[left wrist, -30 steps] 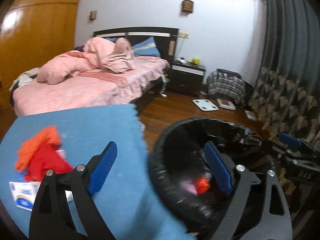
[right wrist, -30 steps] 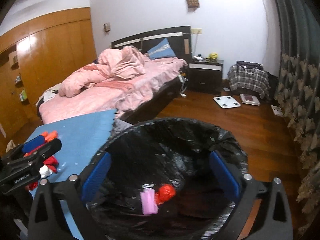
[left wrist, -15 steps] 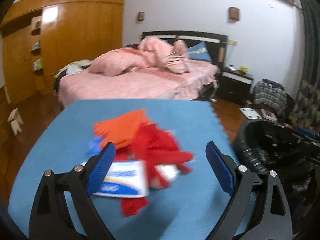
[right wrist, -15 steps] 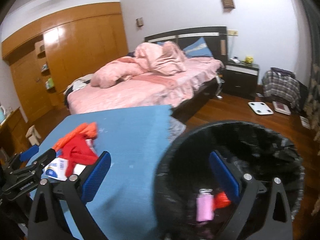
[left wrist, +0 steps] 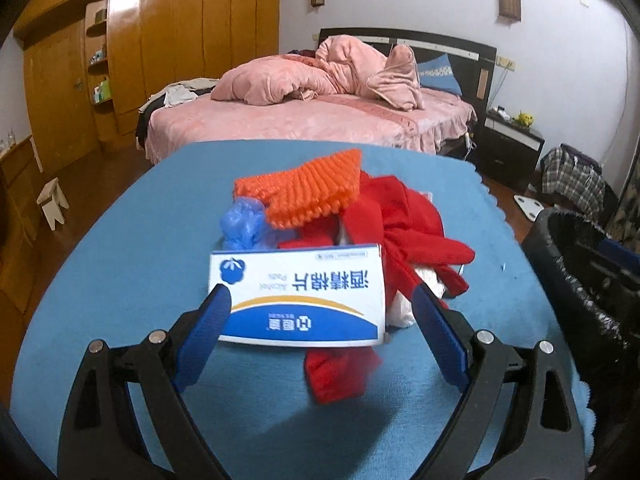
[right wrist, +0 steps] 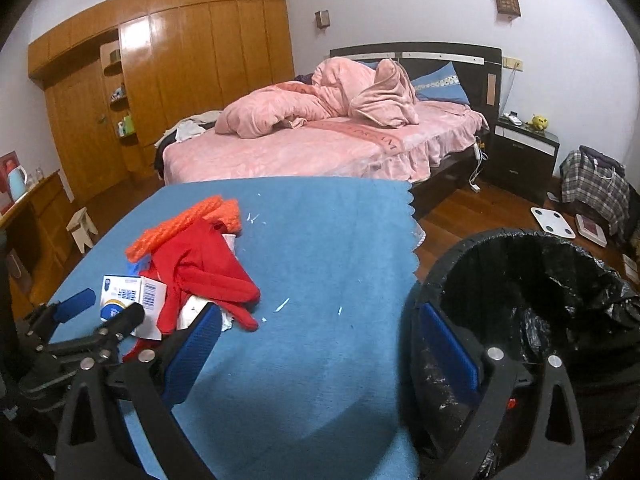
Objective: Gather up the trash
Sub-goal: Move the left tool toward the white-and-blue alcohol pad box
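Observation:
A pile of trash lies on the blue tablecloth (left wrist: 120, 280): a white-and-blue alcohol pads box (left wrist: 300, 292), a red rag-like piece (left wrist: 400, 220), orange foam netting (left wrist: 312, 192) and a crumpled blue bag (left wrist: 244, 224). My left gripper (left wrist: 320, 294) is open, and its fingertips stand at either end of the box without closing on it. The black-lined trash bin (right wrist: 520, 300) stands off the table's right edge. My right gripper (right wrist: 320, 311) is open and holds nothing; it hovers over the cloth, with its right finger at the bin's rim. From the right wrist, the left gripper (right wrist: 110, 304) appears at the box (right wrist: 132, 296).
Small white scraps (right wrist: 282, 304) dot the cloth. Beyond the table are a pink bed (right wrist: 320, 140), a wooden wardrobe (right wrist: 180, 60), a small stool (right wrist: 82, 226), a nightstand (right wrist: 524, 148), a plaid bag (right wrist: 592, 184) and a white scale (right wrist: 552, 222) on the wood floor.
My left gripper swung from over the bin to the trash pile and closed in on the box. The right gripper turned left, so the bin slid to the right of its view.

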Available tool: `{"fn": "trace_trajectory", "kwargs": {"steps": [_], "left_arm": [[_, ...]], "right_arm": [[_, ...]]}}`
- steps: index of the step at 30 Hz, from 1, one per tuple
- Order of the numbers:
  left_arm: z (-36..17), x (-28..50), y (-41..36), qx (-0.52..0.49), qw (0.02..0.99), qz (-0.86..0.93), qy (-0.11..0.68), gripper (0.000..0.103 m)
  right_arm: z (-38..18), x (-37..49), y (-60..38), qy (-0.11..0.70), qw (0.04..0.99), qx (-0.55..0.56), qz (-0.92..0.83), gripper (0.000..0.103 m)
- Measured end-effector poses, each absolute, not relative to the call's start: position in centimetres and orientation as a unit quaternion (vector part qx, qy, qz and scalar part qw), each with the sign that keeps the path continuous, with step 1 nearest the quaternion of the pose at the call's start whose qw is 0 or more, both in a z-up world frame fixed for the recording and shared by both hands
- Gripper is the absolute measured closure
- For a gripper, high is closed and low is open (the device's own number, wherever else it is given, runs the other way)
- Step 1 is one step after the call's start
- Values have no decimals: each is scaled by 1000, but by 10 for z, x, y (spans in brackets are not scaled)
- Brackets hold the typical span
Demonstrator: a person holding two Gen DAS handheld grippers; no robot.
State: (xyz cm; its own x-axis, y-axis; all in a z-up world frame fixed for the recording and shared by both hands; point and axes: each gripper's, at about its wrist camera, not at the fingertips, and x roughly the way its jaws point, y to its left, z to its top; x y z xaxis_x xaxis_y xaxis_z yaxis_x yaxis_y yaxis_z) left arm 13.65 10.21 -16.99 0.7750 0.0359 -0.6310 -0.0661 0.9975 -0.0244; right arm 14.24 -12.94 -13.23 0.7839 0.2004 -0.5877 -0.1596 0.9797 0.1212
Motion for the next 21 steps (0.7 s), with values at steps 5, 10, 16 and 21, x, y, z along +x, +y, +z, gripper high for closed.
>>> {"fn": "trace_trajectory", "kwargs": {"steps": [5, 10, 16, 21], "left_arm": [[-179, 142, 102, -21, 934, 38, 354, 14], [-181, 142, 105, -25, 932, 42, 359, 14], [-184, 141, 107, -21, 927, 42, 371, 14], [-188, 136, 120, -31, 922, 51, 383, 14]], "right_arm": [[-136, 146, -128, 322, 942, 32, 95, 6], [-139, 149, -125, 323, 941, 30, 98, 6], [-139, 150, -123, 324, 940, 26, 102, 6], [-142, 149, -119, 327, 939, 24, 104, 6]]}}
